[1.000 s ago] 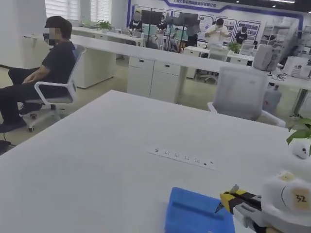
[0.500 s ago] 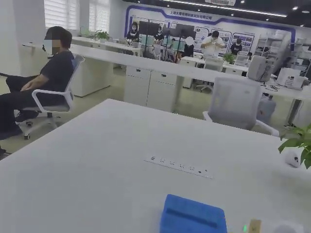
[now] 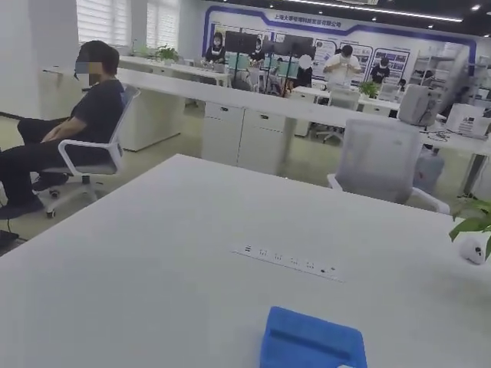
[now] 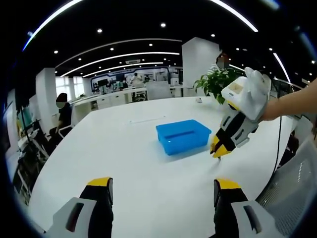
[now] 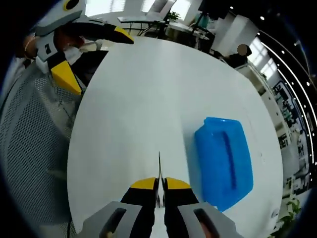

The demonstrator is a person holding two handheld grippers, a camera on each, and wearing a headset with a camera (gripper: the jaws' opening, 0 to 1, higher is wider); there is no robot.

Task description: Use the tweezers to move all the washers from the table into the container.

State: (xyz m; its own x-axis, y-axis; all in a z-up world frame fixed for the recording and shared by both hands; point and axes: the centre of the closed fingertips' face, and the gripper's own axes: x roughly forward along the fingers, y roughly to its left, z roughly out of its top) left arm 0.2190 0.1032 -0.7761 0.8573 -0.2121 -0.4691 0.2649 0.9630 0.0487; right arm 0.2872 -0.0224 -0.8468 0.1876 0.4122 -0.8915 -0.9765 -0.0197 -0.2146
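Blue rectangular container sits flat on the white bench, long groove across its top — thin metal tweezers pinched in the closed right claw, tip near the container.

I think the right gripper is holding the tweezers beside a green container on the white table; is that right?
Not quite: the container is blue, not green, as the right gripper view shows. The rest holds: the right gripper is shut on the tweezers beside it, over the white table.
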